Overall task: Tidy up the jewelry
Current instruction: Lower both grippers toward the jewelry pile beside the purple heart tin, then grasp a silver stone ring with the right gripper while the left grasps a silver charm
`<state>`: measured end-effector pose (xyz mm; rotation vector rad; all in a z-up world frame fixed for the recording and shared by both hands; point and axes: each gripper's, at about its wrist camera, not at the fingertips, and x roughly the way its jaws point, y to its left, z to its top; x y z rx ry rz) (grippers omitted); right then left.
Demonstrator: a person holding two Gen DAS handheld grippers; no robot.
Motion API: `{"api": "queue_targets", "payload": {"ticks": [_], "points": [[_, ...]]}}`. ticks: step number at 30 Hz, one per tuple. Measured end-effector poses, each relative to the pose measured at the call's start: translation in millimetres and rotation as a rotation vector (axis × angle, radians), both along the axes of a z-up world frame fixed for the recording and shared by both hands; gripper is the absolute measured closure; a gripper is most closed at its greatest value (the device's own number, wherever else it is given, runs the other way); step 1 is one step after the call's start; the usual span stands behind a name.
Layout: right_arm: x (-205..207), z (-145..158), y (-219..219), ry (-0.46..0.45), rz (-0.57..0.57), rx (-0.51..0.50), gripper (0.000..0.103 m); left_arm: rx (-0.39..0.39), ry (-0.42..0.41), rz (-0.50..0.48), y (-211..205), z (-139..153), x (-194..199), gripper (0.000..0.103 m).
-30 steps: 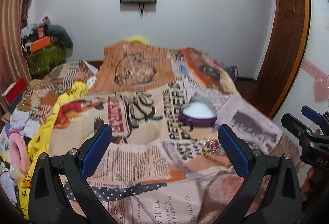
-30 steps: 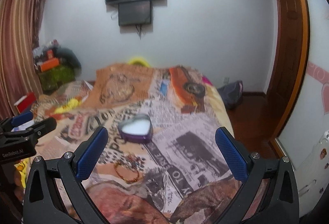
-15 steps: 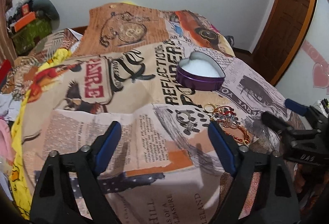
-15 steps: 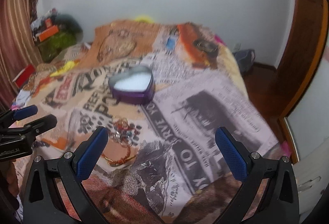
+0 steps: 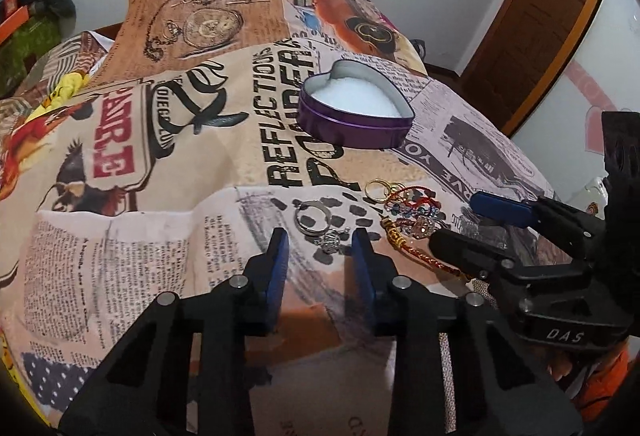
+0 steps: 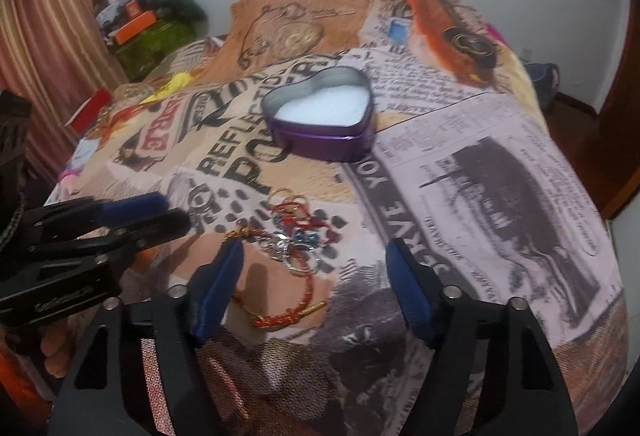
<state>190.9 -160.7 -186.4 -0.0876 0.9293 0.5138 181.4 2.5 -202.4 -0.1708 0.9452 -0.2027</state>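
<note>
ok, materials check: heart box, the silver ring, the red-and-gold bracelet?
Heart box: looks like thin tin, glossy purple outside, bare grey metal inside wall, white soft-looking liner, possibly foam. Silver ring: polished silver-tone metal, bright glints; the alloy can't be told. Red-and-gold bracelet: appears braided red cord with gold-tone thread or fittings, though blur leaves that open.

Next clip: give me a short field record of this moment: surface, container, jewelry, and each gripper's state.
surface: bed with newspaper-print blanket
container: purple heart-shaped tin, open, white lining, no jewelry inside
jewelry: silver rings, gold rings, beaded charm cluster and red-gold bracelet, loose on the blanket in front of the tin
left gripper: jaws just been closing, nothing between them, silver rings just ahead
right gripper: jaws just been closing, over the bracelet, not gripping
</note>
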Motion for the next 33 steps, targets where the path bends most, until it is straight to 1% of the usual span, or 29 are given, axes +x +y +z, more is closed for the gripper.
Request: {"api": "queue_targets", "payload": {"ticks": [2, 4, 5, 6, 8, 10, 11, 13, 14, 16, 18, 25, 33], "points": [[-1, -2, 3, 0.007, 0.020, 0.006, 0.038, 0.007, 0.003, -0.009, -3, -1, 1, 0.071], [1, -4, 4, 0.017, 0.027, 0.004, 0.042, 0.020, 0.003, -0.016, -6, -3, 1, 0.075], [2, -7, 5, 0.028, 0.028, 0.005, 0.046, 0.022, 0.002, -0.018, -6, -3, 1, 0.076], [4, -8, 5, 0.038, 0.028, 0.007, 0.050, 0.025, 0.003, -0.020, -7, -4, 2, 0.079], [6, -11, 4, 0.051, 0.020, 0.010, 0.054, 0.025, 0.003, -0.021, -7, -6, 2, 0.083], [8, -11, 3, 0.055, 0.022, 0.018, 0.055, 0.026, 0.003, -0.017, -8, -7, 3, 0.092], [8, -11, 4, 0.056, 0.023, 0.017, 0.055, 0.025, 0.004, -0.016, -7, -7, 4, 0.093], [8, -12, 5, 0.055, 0.028, 0.011, 0.060, 0.025, 0.002, -0.014, -7, -8, 3, 0.094], [8, -12, 7, 0.054, 0.033, 0.006, 0.066, 0.028, 0.001, -0.012, -7, -8, 3, 0.094], [8, -13, 9, 0.054, 0.040, -0.003, 0.070, 0.029, -0.003, -0.011, -7, -7, 3, 0.095], [8, -14, 10, 0.053, 0.048, -0.007, 0.076, 0.025, -0.009, -0.011, -7, -6, 2, 0.095], [6, -12, 7, 0.042, 0.047, -0.001, 0.076, 0.034, -0.048, 0.006, -5, 3, -5, 0.095], [-2, 8, 1, -0.008, 0.003, 0.013, 0.076, 0.032, -0.108, 0.011, -2, 24, -15, 0.095]]}}
